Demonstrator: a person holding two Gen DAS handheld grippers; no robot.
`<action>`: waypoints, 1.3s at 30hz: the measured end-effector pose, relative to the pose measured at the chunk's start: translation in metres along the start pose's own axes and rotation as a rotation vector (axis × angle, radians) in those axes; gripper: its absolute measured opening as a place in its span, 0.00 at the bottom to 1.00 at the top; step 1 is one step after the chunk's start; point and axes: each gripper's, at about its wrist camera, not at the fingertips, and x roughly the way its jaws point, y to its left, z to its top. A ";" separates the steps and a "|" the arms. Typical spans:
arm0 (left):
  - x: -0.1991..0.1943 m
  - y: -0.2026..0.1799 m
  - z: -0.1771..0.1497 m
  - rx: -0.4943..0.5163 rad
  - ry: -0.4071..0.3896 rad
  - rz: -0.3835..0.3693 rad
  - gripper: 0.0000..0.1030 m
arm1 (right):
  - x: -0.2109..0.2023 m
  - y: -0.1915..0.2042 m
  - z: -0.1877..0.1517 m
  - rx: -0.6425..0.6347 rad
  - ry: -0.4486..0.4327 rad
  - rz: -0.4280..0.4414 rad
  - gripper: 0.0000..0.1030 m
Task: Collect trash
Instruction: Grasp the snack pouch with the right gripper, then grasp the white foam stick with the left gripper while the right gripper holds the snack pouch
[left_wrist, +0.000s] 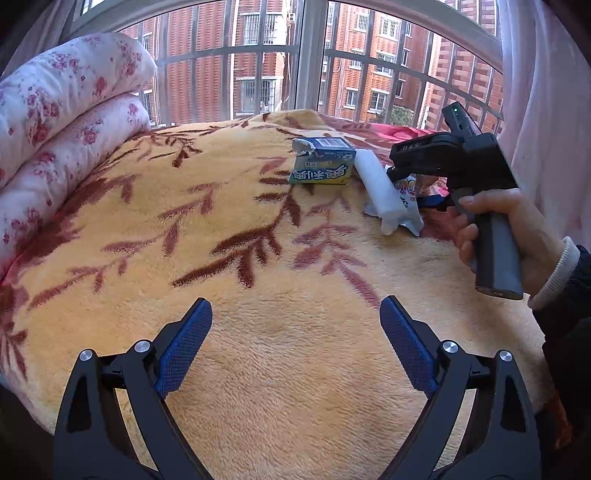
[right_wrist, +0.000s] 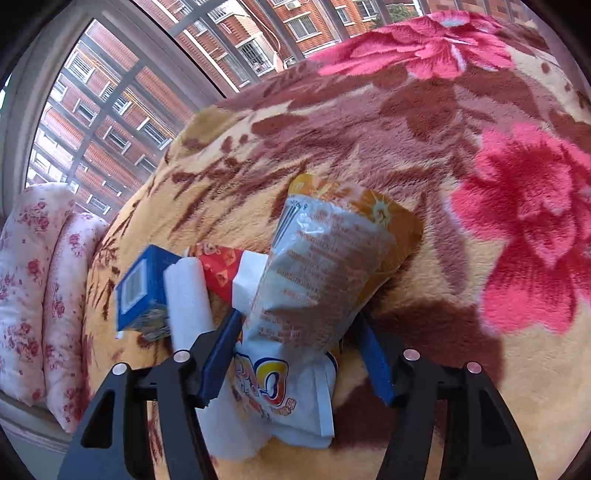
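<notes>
A pile of trash lies on the yellow floral blanket (left_wrist: 258, 350): a blue carton (left_wrist: 322, 165), a white foam roll (left_wrist: 376, 188) and a crinkled snack bag (right_wrist: 317, 266) over a red wrapper (right_wrist: 221, 269). My right gripper (right_wrist: 299, 325) has its blue fingers (right_wrist: 221, 350) on either side of the snack bag, jaws partly apart; whether they press it I cannot tell. It shows in the left wrist view (left_wrist: 424, 177) at the pile. My left gripper (left_wrist: 295, 314) is open and empty, above the blanket, well short of the pile.
A folded pink flowered quilt (left_wrist: 62, 122) lies at the left by the barred window (left_wrist: 295, 66). A pale curtain (left_wrist: 543, 110) hangs at the right. The blanket turns red with pink flowers (right_wrist: 524, 221) to the right of the pile.
</notes>
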 end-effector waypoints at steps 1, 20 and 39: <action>0.000 0.000 0.000 0.001 0.001 0.001 0.87 | 0.000 0.002 -0.001 -0.018 -0.006 -0.012 0.58; 0.036 -0.039 0.032 0.004 0.150 -0.045 0.87 | -0.107 -0.059 -0.068 -0.147 -0.108 0.126 0.40; 0.178 -0.075 0.106 -0.006 0.285 0.072 0.63 | -0.150 -0.112 -0.112 -0.158 -0.167 0.169 0.40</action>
